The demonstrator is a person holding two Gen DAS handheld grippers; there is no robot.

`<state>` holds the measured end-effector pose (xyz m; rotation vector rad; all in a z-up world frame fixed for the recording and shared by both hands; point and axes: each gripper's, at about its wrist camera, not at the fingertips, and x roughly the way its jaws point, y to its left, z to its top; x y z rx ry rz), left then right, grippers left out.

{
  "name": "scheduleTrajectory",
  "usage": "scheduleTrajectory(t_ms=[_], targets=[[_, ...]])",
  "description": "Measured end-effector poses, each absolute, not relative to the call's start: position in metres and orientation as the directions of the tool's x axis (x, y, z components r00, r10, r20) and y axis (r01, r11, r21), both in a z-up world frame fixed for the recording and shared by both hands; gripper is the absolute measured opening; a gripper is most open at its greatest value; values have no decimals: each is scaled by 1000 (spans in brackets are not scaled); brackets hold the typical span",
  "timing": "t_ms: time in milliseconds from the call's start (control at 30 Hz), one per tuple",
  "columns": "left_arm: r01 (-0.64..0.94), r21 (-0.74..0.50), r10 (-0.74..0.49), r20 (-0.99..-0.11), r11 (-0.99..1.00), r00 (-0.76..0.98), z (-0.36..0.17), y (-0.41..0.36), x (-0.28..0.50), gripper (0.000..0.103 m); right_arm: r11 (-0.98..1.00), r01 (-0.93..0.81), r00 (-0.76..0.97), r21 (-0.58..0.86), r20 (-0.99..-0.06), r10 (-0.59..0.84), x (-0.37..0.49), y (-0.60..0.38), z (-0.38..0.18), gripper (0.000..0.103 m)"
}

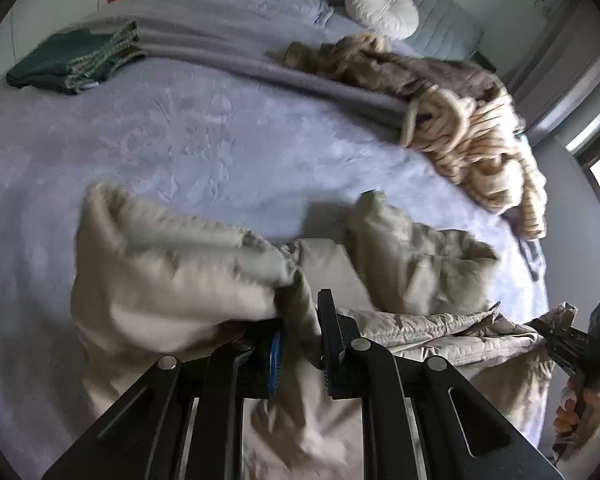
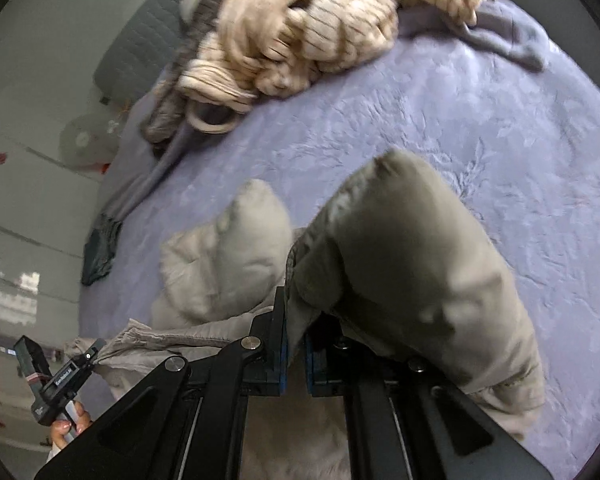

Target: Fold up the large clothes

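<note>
A beige padded jacket (image 1: 412, 264) is held up over the lavender bed (image 1: 204, 152). My left gripper (image 1: 300, 312) is shut on a fold of the jacket, with a puffy sleeve (image 1: 164, 264) bulging to its left. My right gripper (image 2: 296, 312) is shut on the jacket's other edge (image 2: 300, 320), with a padded sleeve (image 2: 412, 256) draped over its right finger. The second sleeve (image 2: 228, 256) hangs to the left. The right gripper also shows at the right edge of the left wrist view (image 1: 548, 328). The left gripper shows at lower left of the right wrist view (image 2: 96, 348).
A striped cream and brown pile of clothes (image 1: 476, 148) lies at the bed's far right, also in the right wrist view (image 2: 316, 28). Folded dark green clothes (image 1: 68, 60) sit far left. A grey blanket band (image 1: 228, 56) crosses the bed. A round white cushion (image 1: 382, 8) leans on the headboard.
</note>
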<state>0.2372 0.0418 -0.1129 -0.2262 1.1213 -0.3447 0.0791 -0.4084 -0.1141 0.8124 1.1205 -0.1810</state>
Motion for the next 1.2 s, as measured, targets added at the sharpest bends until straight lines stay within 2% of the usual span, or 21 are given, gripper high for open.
scheduleTrajectory(t_ms=[267,400,533,567,600,633,667,700,733,800,833,867,900,933,967,1000,1133,1200], targets=[[138,-317,-346,-859,938,378,-174,23,272,18,660,555,447,507,-851,277,98,-421,-178,7],[131,-299,-327,-868,945,375,-182,18,278,18,665,544,455,512,-846,278,103,-422,-189,6],[138,-271,-304,-864,953,402,-166,19,271,21,653,544,461,528,-838,293,102,-425,-185,9],[149,-250,-290,-856,957,427,-156,20,265,39,654,538,467,532,-834,294,100,-426,-179,11],[149,-231,-274,-851,962,448,-150,21,262,81,659,532,471,532,-832,291,98,-426,-173,13],[143,-203,-248,-837,969,488,-140,25,256,99,664,528,473,529,-833,287,99,-425,-169,19],[134,-180,-225,-802,974,553,-126,30,246,103,671,520,478,528,-831,283,97,-425,-162,31],[144,-178,-228,-791,974,568,-119,32,242,103,679,508,491,529,-826,276,92,-424,-152,42],[167,-172,-237,-793,971,561,-113,32,240,103,688,502,502,524,-824,262,90,-422,-144,64],[184,-191,-261,-802,964,538,-109,32,239,102,704,477,529,527,-811,248,84,-417,-129,66],[196,-216,-288,-803,957,522,-109,31,237,99,708,463,530,533,-807,261,84,-413,-126,61],[226,-255,-335,-807,940,486,-112,26,236,85,718,443,523,538,-805,281,84,-406,-124,46],[244,-271,-357,-812,931,462,-115,21,234,70,724,428,517,541,-804,295,85,-400,-125,37],[265,-285,-377,-820,921,430,-120,13,233,64,735,412,501,539,-808,311,86,-392,-127,26],[287,-295,-394,-826,911,403,-127,3,230,54,748,393,482,535,-813,329,88,-382,-132,24],[305,-300,-405,-829,904,386,-133,-6,228,49,770,360,459,527,-818,345,92,-369,-138,23],[332,-248,-369,-849,910,378,-159,-39,222,49,835,295,401,465,-853,334,101,-337,-163,22],[320,-208,-332,-850,924,408,-171,-45,227,49,860,285,395,423,-870,297,109,-331,-175,16]])
